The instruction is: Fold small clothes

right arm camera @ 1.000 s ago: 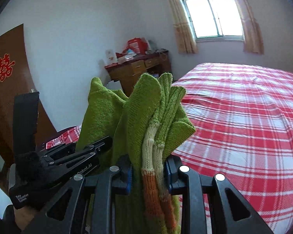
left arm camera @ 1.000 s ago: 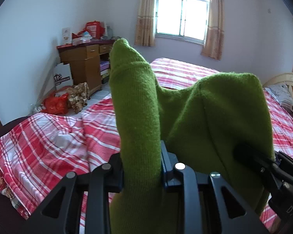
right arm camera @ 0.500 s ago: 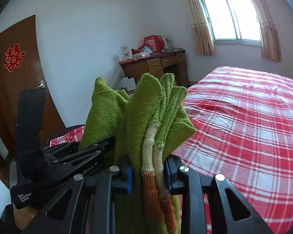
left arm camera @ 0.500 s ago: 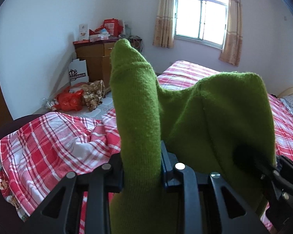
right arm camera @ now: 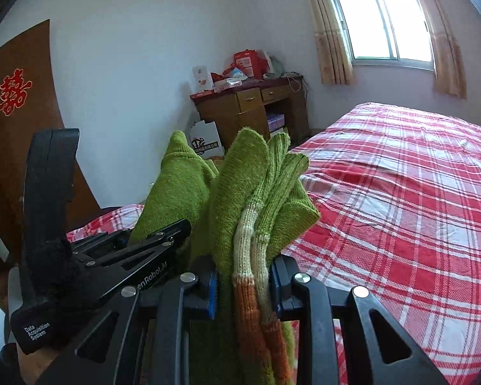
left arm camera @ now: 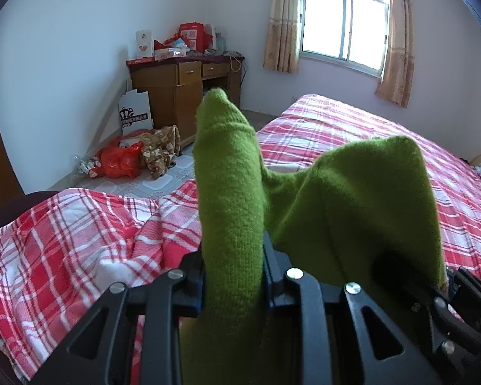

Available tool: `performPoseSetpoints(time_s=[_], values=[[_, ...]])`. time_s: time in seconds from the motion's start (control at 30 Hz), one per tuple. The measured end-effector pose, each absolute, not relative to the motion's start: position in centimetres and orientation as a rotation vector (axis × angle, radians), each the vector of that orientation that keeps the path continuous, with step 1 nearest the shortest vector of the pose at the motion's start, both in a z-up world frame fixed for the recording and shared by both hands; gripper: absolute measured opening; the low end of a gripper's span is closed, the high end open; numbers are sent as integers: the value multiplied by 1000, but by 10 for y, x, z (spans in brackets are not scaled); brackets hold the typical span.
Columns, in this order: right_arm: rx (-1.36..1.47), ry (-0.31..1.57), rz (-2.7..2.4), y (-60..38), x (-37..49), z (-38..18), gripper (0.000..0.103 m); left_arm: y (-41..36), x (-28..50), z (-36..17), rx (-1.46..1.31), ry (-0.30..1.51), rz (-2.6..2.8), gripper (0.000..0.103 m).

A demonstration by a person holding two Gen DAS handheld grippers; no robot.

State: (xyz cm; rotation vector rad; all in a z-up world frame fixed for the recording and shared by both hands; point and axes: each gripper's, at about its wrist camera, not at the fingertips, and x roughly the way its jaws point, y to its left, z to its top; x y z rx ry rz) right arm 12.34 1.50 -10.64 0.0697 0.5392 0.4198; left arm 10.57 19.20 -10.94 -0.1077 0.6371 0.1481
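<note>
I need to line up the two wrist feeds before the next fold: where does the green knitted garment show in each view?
Left wrist: the green knitted garment fills the lower centre, clamped in the left gripper, spreading right toward the right gripper.
Right wrist: it stands at lower centre, pinched with its striped cuffs in the right gripper, the left gripper gripping it at left.
Shared landmark: the wooden desk.

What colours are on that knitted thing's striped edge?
Green, then cream, then orange bands on the green knitted garment, clearest in the right wrist view.
</note>
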Motion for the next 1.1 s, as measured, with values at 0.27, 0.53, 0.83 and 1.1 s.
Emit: performPoseSetpoints(time_s=[0.27,0.53,0.83,1.1], values=[[92,631,354,-1,169,-145,26,194,127,-129,-124,695,182,28],[181,723,366,-24,186,-175,26,195,142,-145,-108,757,228,48],[412,769,407,-57,187,-189,33,196,150,-154,-68,773,274,71],[286,608,268,-56,134,-147,32,199,150,-155,-87,768,265,72]])
